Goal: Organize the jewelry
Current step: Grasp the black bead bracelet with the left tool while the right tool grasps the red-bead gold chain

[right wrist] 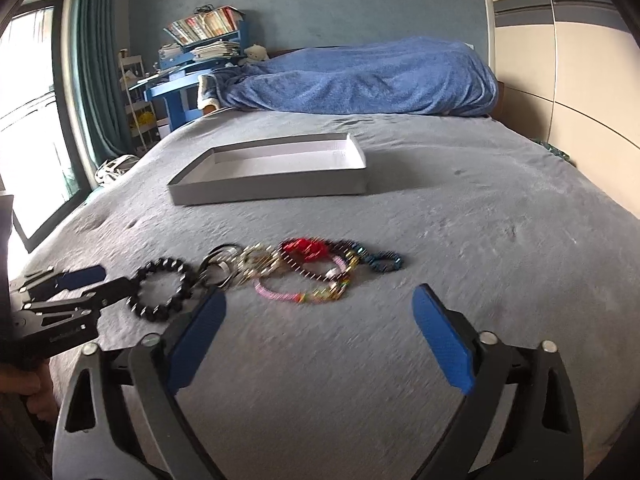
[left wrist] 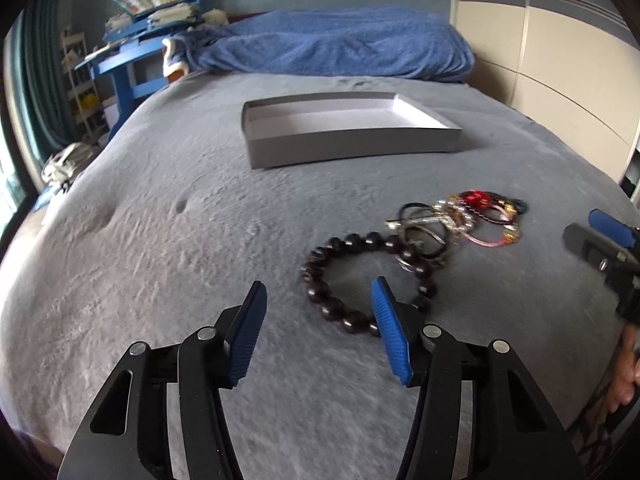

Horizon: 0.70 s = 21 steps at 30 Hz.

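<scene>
Status: the task is at its start. The tray (right wrist: 192,194) sits on the bed (right wrist: 500,240), far from the claws, and nothing shows inside it.

Left to right in the right wrist view:

1. The left claw (right wrist: 96,284) reaches in from the left edge. It points at the dark bead bracelet (right wrist: 162,292). In the left wrist view its jaws stand apart, released, with one pad (left wrist: 390,328) over the near side of the bead loop. No pad presses on a bead. Nothing is held.

2. The bead bracelet lies flat on the bed at the left end of the jewelry row.

3. The metal rings (right wrist: 222,266) follow, touching the bead bracelet.

4. The remaining pile (right wrist: 316,268) follows: red, pink, gold and blue pieces, tangled together.

5. The right claw (right wrist: 320,308) hovers near the pile, jaws wide, released, empty.

Judgement: every piece still lies on the bed. All transfers to the tray remain. The bead bracelet is the likely first pick.
</scene>
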Motion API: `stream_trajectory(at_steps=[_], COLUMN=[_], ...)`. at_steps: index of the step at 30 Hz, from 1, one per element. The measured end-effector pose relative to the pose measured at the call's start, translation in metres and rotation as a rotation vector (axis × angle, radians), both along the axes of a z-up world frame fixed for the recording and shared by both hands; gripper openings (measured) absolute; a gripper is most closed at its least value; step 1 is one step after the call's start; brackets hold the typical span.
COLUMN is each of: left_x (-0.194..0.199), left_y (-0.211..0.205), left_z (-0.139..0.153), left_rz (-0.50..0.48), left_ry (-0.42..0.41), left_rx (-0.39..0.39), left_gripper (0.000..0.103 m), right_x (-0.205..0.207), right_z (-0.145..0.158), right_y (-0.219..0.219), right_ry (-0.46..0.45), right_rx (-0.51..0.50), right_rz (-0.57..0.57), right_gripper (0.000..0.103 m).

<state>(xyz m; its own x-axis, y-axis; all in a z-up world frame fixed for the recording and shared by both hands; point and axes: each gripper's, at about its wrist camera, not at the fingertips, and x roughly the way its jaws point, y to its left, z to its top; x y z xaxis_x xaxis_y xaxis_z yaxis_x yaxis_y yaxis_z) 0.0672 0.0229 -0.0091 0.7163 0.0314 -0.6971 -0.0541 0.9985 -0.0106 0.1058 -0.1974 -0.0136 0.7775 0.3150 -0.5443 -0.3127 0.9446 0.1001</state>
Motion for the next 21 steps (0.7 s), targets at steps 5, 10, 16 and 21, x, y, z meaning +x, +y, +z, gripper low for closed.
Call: stream_trajectory(at_steps=[5, 10, 16, 21], left_x=[0.016, 0.026, 0.034, 0.037], left_y=[0.012, 0.012, 0.009, 0.008], left_z=[-0.008, -0.012, -0.017, -0.019], left_rz=[0.032, 0.009, -0.016, -0.026], left_ry=[0.061, 0.088, 0.104, 0.101], left_rx=[-0.011, -0.016, -0.007, -0.004], left_gripper=[0.052, 0.051, 0.046, 0.043], right_x=[0.031, 0.056, 0.083, 0.102], right_z=[0.003, 0.0, -0.015, -0.028], right_y=[-0.005, 0.007, 0.024, 0.033], right_ry=[0.035, 0.079, 0.166, 0.232], right_rx=[0.016, 0.001, -0.002, -0.004], right_rz=[0.007, 0.079, 0.119, 0.11], right_gripper=[0.074, 0.062, 0.053, 0.052])
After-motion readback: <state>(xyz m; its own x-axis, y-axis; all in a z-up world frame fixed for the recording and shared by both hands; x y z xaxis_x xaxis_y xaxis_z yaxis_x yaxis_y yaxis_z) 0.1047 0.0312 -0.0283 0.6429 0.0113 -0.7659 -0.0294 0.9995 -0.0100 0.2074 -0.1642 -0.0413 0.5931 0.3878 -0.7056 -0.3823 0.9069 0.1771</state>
